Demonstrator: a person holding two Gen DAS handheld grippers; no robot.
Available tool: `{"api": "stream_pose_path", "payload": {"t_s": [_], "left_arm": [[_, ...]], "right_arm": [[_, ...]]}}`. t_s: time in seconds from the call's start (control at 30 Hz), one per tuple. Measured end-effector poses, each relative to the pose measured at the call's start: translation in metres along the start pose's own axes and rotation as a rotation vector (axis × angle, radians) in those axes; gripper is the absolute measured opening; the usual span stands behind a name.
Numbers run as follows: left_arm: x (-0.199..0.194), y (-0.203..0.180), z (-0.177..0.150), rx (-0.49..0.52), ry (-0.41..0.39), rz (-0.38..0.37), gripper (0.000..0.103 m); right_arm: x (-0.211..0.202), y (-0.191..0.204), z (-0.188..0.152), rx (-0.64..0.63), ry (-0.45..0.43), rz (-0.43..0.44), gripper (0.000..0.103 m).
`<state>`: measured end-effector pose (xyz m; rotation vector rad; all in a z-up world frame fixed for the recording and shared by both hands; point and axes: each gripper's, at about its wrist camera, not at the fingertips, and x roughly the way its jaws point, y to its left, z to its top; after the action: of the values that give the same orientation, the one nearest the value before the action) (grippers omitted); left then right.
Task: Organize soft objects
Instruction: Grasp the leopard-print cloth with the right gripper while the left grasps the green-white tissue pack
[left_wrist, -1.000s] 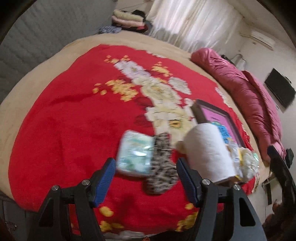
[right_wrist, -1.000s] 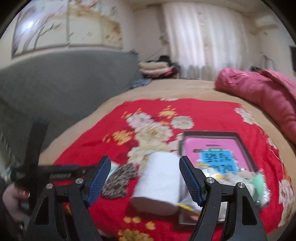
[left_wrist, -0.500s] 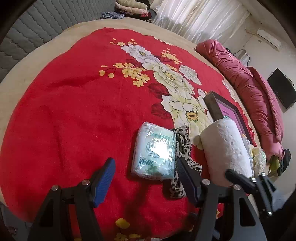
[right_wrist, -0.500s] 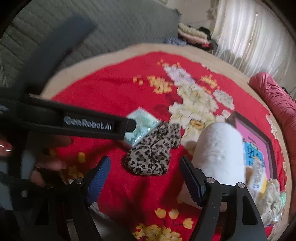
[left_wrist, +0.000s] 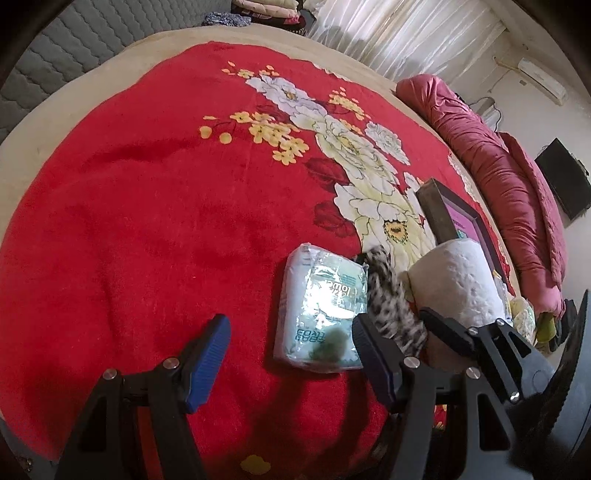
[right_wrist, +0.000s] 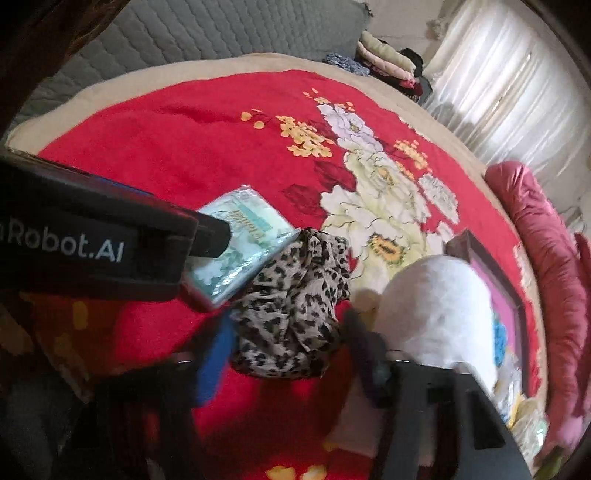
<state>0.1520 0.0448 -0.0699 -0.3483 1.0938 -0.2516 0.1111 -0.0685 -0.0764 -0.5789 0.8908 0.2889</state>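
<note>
- Leopard-print cloth (right_wrist: 295, 306): lies crumpled on the red floral blanket (right_wrist: 184, 147), between the two fingers of the right gripper (right_wrist: 291, 354), which have just been closing around it; blur hides whether the pads press on the fabric.
- Left gripper (left_wrist: 288, 354): fingers stand apart over the blanket, holding nothing. The plastic-wrapped towel pack (left_wrist: 321, 314) lies flat just ahead of its right finger (left_wrist: 369, 354).
- Towel pack: touches the cloth's left edge.
- White paper roll (right_wrist: 436, 310): stands just right of the cloth, beside the right gripper's right finger.
- Pink-lined tray (left_wrist: 458, 218): rests behind the roll, near the blanket's right edge.
- Rolled pink quilt (left_wrist: 509, 177): lies along the far right of the bed.
</note>
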Motion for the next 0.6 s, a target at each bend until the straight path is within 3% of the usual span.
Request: {"api": "stream_pose_path", "payload": {"t_s": [0.03, 0.07, 0.13, 0.3, 0.53, 0.6], "left_arm": [[0.002, 0.000, 0.001, 0.002, 0.007, -0.005, 0.067], [0.004, -0.001, 0.001, 0.005, 0.014, -0.012, 0.067], [0.006, -0.004, 0.002, 0.017, 0.016, -0.016, 0.067], [0.016, -0.016, 0.005, 0.055, 0.025, 0.005, 0.068], [0.037, -0.035, 0.010, 0.121, 0.021, 0.103, 0.068], [0.042, -0.046, 0.008, 0.188, 0.012, 0.141, 0.058]], "right_arm": [[0.001, -0.002, 0.001, -0.020, 0.003, -0.016, 0.028], [0.002, -0.004, 0.001, -0.030, 0.002, -0.025, 0.020], [0.000, -0.014, 0.001, -0.014, -0.011, -0.024, 0.017], [-0.022, -0.052, -0.001, 0.089, -0.100, -0.027, 0.016], [-0.061, -0.086, -0.009, 0.207, -0.225, -0.037, 0.016], [-0.073, -0.094, -0.013, 0.236, -0.255, -0.055, 0.016]]}}
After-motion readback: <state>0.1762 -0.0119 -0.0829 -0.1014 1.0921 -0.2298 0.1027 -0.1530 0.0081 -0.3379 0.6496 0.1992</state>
